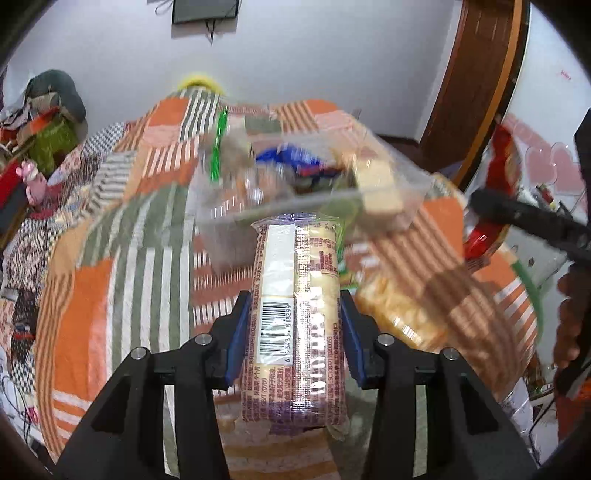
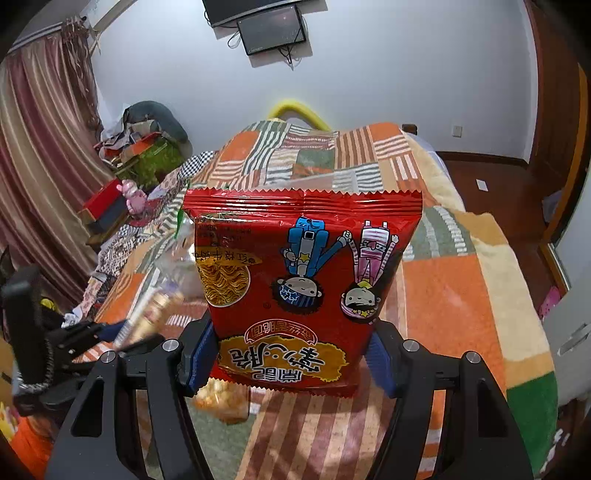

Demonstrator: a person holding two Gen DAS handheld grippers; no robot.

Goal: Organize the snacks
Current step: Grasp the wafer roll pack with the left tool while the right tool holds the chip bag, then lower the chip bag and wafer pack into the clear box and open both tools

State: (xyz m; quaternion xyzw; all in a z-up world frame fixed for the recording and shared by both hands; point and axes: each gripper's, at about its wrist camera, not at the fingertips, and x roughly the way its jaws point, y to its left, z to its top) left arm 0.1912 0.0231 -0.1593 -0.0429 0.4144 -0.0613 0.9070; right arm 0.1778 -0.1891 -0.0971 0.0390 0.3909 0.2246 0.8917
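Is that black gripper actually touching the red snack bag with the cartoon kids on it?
Touching. The right wrist view shows the right gripper with its blue pads pressed against both lower sides of the red snack bag.

Bed (image 2: 461,295) (patchwork cover); beyond it white wall (image 2: 369,81), mounted screen (image 2: 271,33); curtain (image 2: 40,147) to its left.

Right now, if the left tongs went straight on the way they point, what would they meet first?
Probably the clear plastic container of snacks: the cracker pack held by the left tongs points at its near wall. Blur makes the gap unclear.
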